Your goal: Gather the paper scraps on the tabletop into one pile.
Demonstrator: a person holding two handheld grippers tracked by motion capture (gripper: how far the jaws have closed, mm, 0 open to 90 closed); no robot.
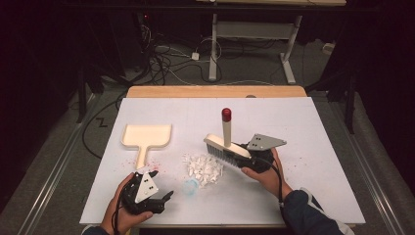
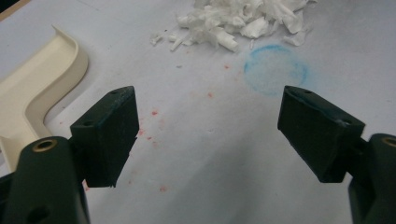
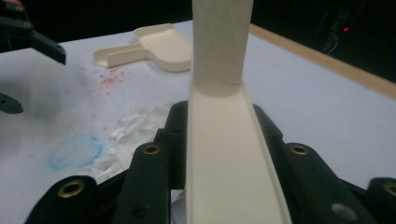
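Brush [image 1: 226, 147]: stiff, light plastic, pinched at its back by the right gripper [image 1: 254, 159] fingers, bristles just beside the paper scraps [image 1: 203, 169].
Scraps: loose, feather-light, likely to scatter.
Dustpan [image 1: 146, 136]: rigid; best taken by its handle.
Left gripper [image 1: 147, 193]: fingers spread, empty, near the dustpan handle.

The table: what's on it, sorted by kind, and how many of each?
Brush, cream with a red-tipped handle, clamped in the right tool: 1
Dustpan, cream: 1
Pile of white paper scraps: 1
Hand-held tools, counting the open left tool: 2
Total: 5
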